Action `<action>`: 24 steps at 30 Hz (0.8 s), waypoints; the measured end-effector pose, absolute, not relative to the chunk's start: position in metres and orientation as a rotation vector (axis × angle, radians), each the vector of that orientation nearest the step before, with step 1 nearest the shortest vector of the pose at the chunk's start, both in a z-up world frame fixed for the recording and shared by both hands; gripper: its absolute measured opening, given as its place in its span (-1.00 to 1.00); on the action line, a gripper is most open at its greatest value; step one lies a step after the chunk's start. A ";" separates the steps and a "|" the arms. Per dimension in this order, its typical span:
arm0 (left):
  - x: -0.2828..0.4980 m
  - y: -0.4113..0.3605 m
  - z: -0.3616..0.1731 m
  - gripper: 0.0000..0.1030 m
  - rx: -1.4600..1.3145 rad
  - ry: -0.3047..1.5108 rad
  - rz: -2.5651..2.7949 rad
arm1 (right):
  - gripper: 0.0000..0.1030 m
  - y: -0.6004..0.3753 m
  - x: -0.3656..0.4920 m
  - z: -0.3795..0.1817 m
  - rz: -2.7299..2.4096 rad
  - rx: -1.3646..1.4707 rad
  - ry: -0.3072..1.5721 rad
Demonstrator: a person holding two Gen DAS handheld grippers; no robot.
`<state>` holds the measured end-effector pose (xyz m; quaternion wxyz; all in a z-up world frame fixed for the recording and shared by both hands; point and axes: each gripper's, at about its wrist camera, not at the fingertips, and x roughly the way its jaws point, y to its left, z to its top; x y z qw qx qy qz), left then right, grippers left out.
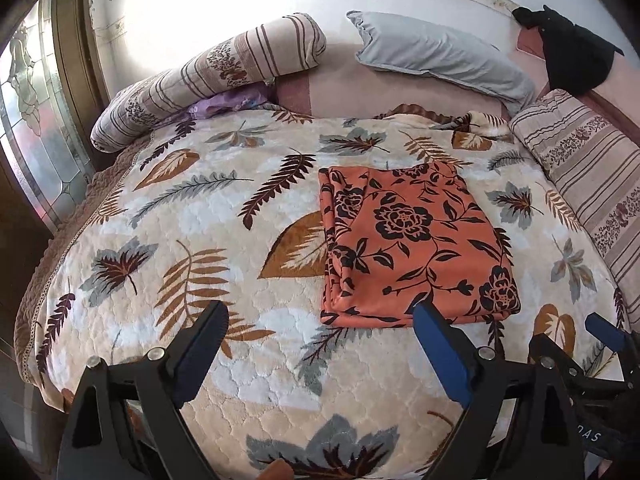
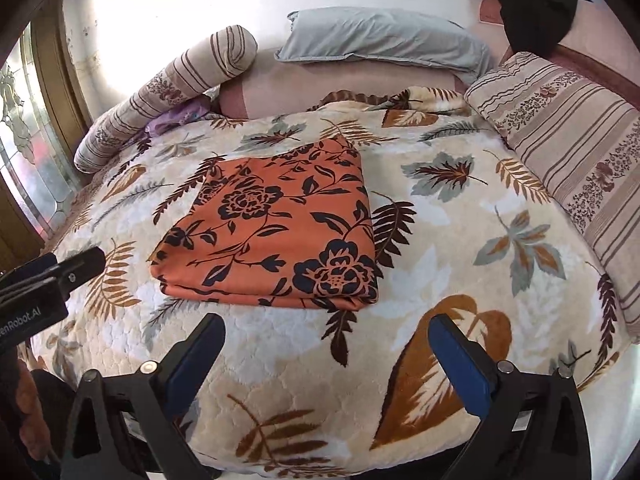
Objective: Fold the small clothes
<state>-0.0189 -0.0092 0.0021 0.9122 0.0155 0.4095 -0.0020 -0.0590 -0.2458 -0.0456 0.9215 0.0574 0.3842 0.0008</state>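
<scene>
**Both claws idle over a finished fold**

Blue-padded fingers of my left claw (image 1: pixel 320 320) and right claw (image 2: pixel 328 334) stand spread wide and empty above the leaf-print bedspread (image 1: pixel 200 360). Just ahead, the orange floral garment (image 1: pixel 412 240) lies on the bed as a squared, layered stack, touching neither claw. I judge this piece done; next calls for reaching for another garment, or setting this one aside.

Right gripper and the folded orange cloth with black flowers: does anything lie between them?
Nothing but bare leaf-patterned bedspread separates the open right gripper from the folded orange floral cloth; the right wrist view shows it.
</scene>
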 end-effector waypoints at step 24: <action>0.010 -0.016 -0.001 0.82 0.027 0.847 -0.021 | 0.99 -0.244 -0.026 -0.044 -0.015 0.147 0.750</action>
